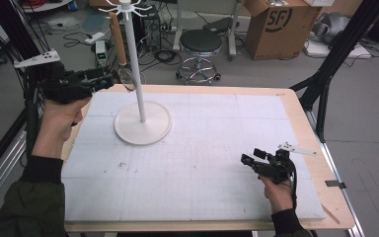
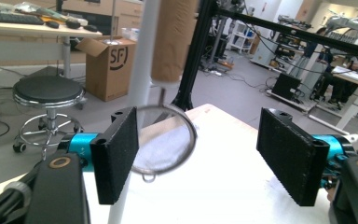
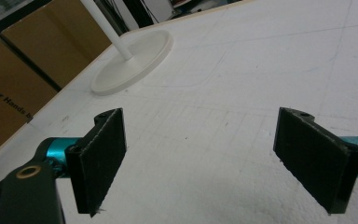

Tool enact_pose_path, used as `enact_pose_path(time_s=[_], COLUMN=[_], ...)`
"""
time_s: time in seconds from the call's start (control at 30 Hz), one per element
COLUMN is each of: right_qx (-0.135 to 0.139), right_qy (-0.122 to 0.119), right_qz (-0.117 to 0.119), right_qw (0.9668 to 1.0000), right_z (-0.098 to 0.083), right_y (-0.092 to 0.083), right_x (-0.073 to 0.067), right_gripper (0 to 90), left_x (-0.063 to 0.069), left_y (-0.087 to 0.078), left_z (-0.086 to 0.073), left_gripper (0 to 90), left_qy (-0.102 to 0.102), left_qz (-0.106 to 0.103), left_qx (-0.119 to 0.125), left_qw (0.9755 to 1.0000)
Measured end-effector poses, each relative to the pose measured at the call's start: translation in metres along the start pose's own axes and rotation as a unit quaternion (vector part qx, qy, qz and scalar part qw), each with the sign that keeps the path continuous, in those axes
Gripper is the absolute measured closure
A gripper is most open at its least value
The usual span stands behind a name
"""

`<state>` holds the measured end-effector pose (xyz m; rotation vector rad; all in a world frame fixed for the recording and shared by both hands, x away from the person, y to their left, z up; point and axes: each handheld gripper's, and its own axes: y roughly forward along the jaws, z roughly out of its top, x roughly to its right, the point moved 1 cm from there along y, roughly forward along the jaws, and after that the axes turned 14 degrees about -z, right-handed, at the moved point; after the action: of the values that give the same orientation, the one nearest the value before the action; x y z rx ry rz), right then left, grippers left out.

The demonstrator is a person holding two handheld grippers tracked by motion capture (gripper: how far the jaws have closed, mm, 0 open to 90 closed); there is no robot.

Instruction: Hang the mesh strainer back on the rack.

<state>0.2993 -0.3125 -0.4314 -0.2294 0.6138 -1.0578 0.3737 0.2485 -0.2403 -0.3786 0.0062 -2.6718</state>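
The bench (image 1: 202, 148) carries a white stand (image 1: 139, 74), its top cut off. A strainer (image 1: 121, 49) hangs from it. Left gripper (image 2: 205, 154): fingers apart, strainer ring beside one pad, contact unclear. Right gripper (image 3: 214, 158): fingers apart, empty.

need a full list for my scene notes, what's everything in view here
strainer: 1, brown handle, wire mesh ring, hanging from the stand
stand: 1, white, round base on the mat, left of middle
mat: 1, white, covering the table
table: 1, light wood
stool: 1, black seat, behind the table
box: 1, brown cardboard, on the floor
left gripper: 1, black, open beside the mesh ring
right gripper: 1, black, open over the mat
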Motion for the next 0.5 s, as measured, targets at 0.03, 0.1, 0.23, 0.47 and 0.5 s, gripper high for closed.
enact_pose_path(time_s=[0.03, 0.1, 0.23, 0.47, 0.5], right_qx=[0.000, 0.002, 0.002, 0.000, 0.001], right_qy=[-0.001, -0.005, -0.008, -0.011, -0.011], right_qz=[0.001, 0.002, 0.006, 0.010, 0.010], right_qw=[1.0000, 1.0000, 1.0000, 0.9999, 0.9999], right_z=[0.000, 0.000, 0.001, 0.002, 0.002], right_y=[0.000, 0.000, 0.002, 0.004, 0.004], right_x=[-0.001, -0.002, -0.005, -0.008, -0.009], right_gripper=[16.1, 16.1, 16.1, 16.1, 16.1], left_x=[0.001, 0.002, 0.002, 0.004, 0.004], left_y=[-0.001, -0.003, -0.004, -0.002, -0.002], left_z=[-0.002, -0.008, -0.021, -0.045, -0.048], left_gripper=[28.7, 28.3, 28.3, 27.9, 27.8], left_qy=[0.002, -0.002, -0.009, -0.015, -0.016], left_qz=[0.001, -0.006, -0.004, 0.007, 0.009], left_qx=[0.001, 0.004, 0.000, -0.006, -0.007], left_qw=[1.0000, 1.0000, 1.0000, 0.9998, 0.9998])
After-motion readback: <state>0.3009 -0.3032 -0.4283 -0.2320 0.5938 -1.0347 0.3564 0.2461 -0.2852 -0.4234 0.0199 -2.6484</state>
